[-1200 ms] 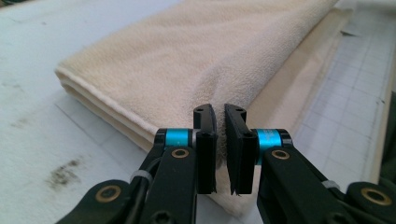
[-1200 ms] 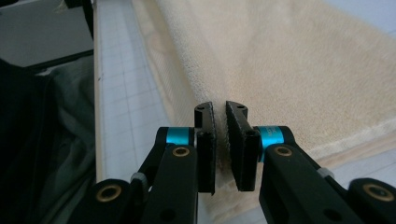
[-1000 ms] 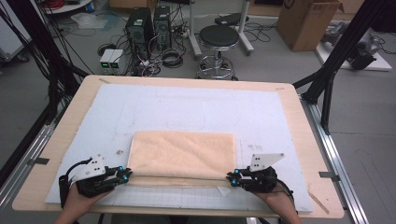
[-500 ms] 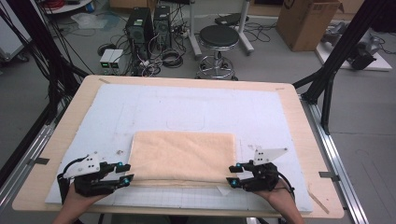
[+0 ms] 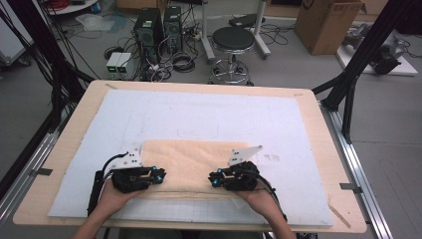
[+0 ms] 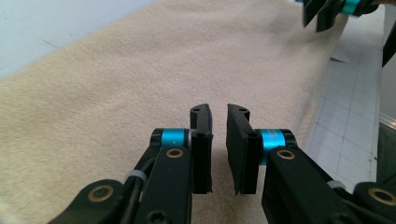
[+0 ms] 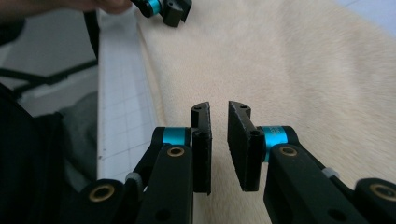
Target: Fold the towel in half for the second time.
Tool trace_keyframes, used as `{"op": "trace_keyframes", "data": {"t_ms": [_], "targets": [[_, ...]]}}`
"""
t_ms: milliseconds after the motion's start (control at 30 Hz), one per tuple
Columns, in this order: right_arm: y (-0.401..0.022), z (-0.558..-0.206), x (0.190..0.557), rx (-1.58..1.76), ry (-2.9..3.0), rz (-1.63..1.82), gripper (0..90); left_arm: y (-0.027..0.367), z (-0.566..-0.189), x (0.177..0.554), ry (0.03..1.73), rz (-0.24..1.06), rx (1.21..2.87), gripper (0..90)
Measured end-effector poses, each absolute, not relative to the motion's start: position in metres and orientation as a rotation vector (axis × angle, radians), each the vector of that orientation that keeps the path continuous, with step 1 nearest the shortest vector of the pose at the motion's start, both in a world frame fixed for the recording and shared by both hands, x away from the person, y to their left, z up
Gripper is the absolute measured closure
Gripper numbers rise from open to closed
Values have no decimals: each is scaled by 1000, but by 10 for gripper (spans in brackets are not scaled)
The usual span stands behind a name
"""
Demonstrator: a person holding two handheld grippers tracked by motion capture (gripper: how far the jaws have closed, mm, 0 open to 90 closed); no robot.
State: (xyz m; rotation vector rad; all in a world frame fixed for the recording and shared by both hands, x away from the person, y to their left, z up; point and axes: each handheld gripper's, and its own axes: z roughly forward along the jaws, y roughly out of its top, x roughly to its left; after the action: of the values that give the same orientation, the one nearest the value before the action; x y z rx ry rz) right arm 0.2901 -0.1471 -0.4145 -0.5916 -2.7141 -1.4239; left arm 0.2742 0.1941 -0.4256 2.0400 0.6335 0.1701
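Observation:
A beige towel (image 5: 191, 158) lies folded flat on the white mat, near the front edge. My left gripper (image 5: 161, 175) rests over the towel's near left part and points right. My right gripper (image 5: 213, 180) rests over its near right part and points left, facing the other. In the left gripper view the jaws (image 6: 219, 112) hover over the towel (image 6: 116, 84) with a narrow gap and nothing between them; they have just been closing. The right gripper (image 7: 219, 109) stands the same way above the towel (image 7: 289, 60), also just closing, with the left gripper (image 7: 168, 9) opposite.
The white mat (image 5: 149, 114) covers a wooden table (image 5: 74, 124); a gridded strip (image 5: 199, 211) runs along its front. A stool (image 5: 233, 42), computer cases and cables stand on the floor beyond. Black frame posts rise at both sides.
Both hands have slid inward along the towel's near edge, from its two front corners toward its middle. The towel itself lies as before.

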Motion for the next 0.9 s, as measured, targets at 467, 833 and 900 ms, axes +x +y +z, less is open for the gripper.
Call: {"op": "trace_keyframes", "data": {"t_ms": [467,833,900], "targets": [[-130,-430,279,-435,-2818,-1223,813,192,-436,258,581,108,2130,809],[-168,-418,275,-495,-2817,-1348,771,222,-428,258,627,170,2067,796],[-179,-421,273,-505,-2818,-1353,743,226,-429,256,636,173,2070,796]]}}
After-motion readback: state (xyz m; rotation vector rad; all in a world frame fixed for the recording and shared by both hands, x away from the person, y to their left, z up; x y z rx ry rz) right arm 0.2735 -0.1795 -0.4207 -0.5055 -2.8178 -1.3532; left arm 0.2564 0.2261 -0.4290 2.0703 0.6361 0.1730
